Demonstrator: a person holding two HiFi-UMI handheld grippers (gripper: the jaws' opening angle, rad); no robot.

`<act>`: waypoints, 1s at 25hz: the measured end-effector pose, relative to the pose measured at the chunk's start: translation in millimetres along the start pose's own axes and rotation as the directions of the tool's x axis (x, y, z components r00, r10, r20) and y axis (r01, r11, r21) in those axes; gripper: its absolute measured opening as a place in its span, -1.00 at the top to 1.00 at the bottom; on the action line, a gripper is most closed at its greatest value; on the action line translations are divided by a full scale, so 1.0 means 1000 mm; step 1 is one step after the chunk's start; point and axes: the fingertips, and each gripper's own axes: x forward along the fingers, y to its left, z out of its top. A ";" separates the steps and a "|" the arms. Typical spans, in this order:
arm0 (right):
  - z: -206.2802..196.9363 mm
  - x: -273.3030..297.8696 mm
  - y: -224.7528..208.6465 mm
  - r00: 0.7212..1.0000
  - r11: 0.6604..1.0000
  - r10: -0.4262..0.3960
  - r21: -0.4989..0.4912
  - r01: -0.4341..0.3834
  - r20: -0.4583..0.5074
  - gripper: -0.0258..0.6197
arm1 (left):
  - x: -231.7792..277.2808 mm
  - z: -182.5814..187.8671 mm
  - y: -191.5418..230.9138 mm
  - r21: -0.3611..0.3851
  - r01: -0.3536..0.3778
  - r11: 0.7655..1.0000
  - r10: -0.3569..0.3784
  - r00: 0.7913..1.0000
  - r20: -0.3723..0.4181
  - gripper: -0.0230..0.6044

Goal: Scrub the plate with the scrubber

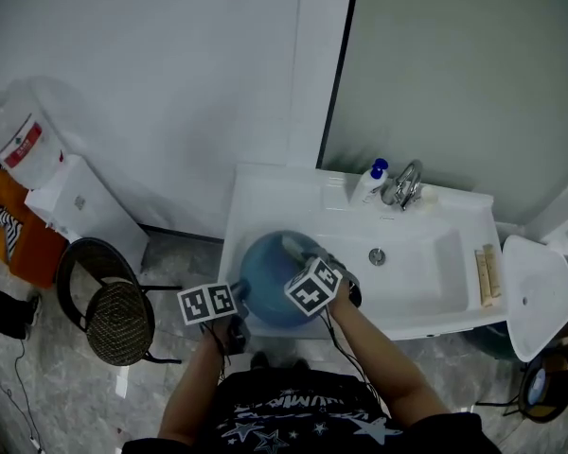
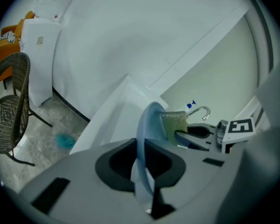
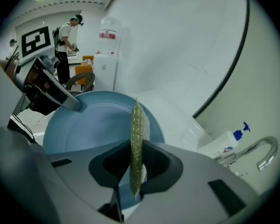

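Note:
A blue plate (image 1: 270, 268) hangs over the left part of the white sink (image 1: 426, 282). My left gripper (image 2: 142, 169) is shut on the plate's rim (image 2: 147, 139), holding it edge-on in the left gripper view. My right gripper (image 3: 136, 169) is shut on a thin green-gold scrubber (image 3: 137, 139), which stands upright against the plate's face (image 3: 93, 122). In the left gripper view the scrubber (image 2: 174, 123) lies flat on the plate's far side, with the right gripper's fingers (image 2: 196, 136) behind it. From the head view both marker cubes (image 1: 208, 303) (image 1: 312, 287) sit at the plate's near edge.
A tap (image 1: 407, 185) and a soap bottle with blue cap (image 1: 369, 183) stand at the sink's back. A wicker chair (image 1: 114, 310) and a water dispenser (image 1: 47, 173) are to the left. A white stool (image 1: 535, 296) stands right of the sink. People stand far off in the right gripper view.

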 end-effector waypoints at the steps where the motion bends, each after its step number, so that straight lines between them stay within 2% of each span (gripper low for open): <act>1: 0.003 0.002 0.002 1.000 1.000 -0.013 -0.025 0.012 -0.010 0.70 | 0.000 0.001 -0.002 0.005 0.008 1.000 -0.008 1.000 -0.002 0.79; 5: 0.014 0.008 0.014 0.999 0.995 -0.023 -0.094 0.021 -0.024 0.70 | 0.000 0.010 -0.005 0.029 0.020 0.999 -0.020 1.000 -0.002 0.79; 12: 0.031 0.010 0.039 0.999 0.981 0.048 -0.186 -0.048 0.000 0.70 | -0.001 0.019 -0.001 0.059 0.019 0.998 -0.018 1.000 -0.013 0.79; 20: 0.037 0.004 0.071 0.990 0.933 0.140 -0.337 -0.130 0.005 0.70 | 0.004 0.020 0.001 0.055 0.017 0.998 -0.016 0.999 -0.029 0.79; 25: 0.032 -0.001 0.091 0.978 0.877 0.208 -0.444 -0.184 0.006 0.70 | 0.005 0.021 0.006 0.013 0.021 1.000 -0.020 0.999 -0.026 0.79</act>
